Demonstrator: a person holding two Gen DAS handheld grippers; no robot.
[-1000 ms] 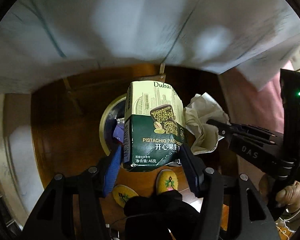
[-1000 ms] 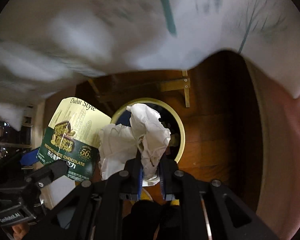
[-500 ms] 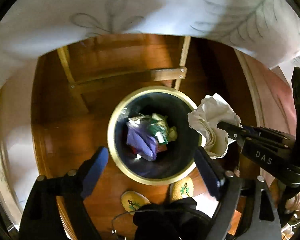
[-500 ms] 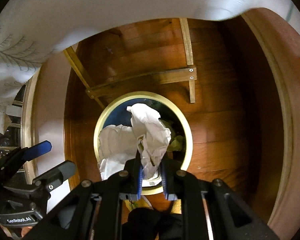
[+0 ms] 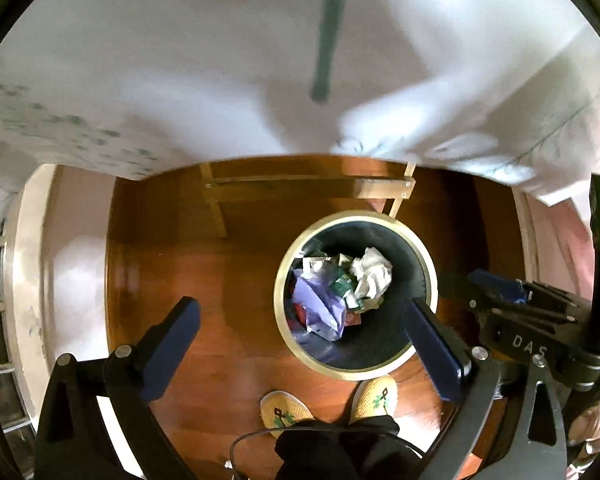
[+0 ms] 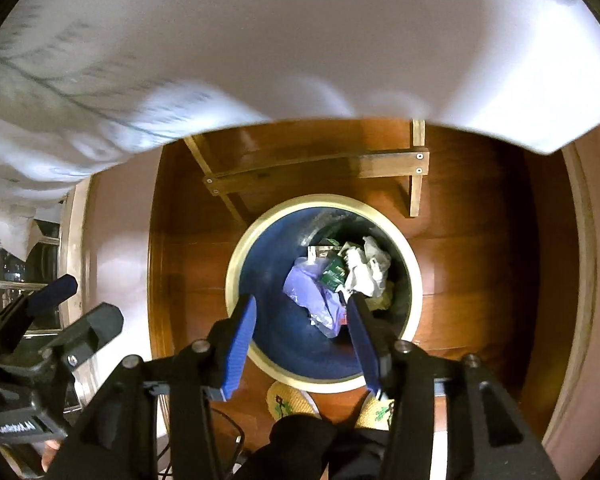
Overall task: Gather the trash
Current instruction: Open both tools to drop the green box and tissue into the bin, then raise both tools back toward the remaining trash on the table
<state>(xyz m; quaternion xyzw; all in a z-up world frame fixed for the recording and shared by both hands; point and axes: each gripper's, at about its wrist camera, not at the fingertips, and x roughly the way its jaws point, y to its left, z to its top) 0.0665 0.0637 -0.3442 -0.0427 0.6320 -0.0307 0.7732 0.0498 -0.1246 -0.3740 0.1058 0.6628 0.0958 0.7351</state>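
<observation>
Since both tongs hang wide apart and empty over the bin (image 5: 286, 280), the left gripper (image 5: 300, 320) and right gripper (image 6: 300, 316) carry nothing. The trash lies inside: a crumpled white tissue (image 5: 374, 274), probably light, soft, best pinched at a raised fold, beside a limp purple wrapper (image 6: 318, 294) and a green carton (image 6: 334, 272).

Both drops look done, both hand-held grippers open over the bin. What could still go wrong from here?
1. The tissue sits on top of the pile in the bin, loose; it might spring up or shift as more trash lands.
2. The tablecloth hangs low just above the bin; raising either hand-held gripper, left or right, could snag it.
3. The slippers stand right against the bin's rim; a step forward may kick it over.
</observation>
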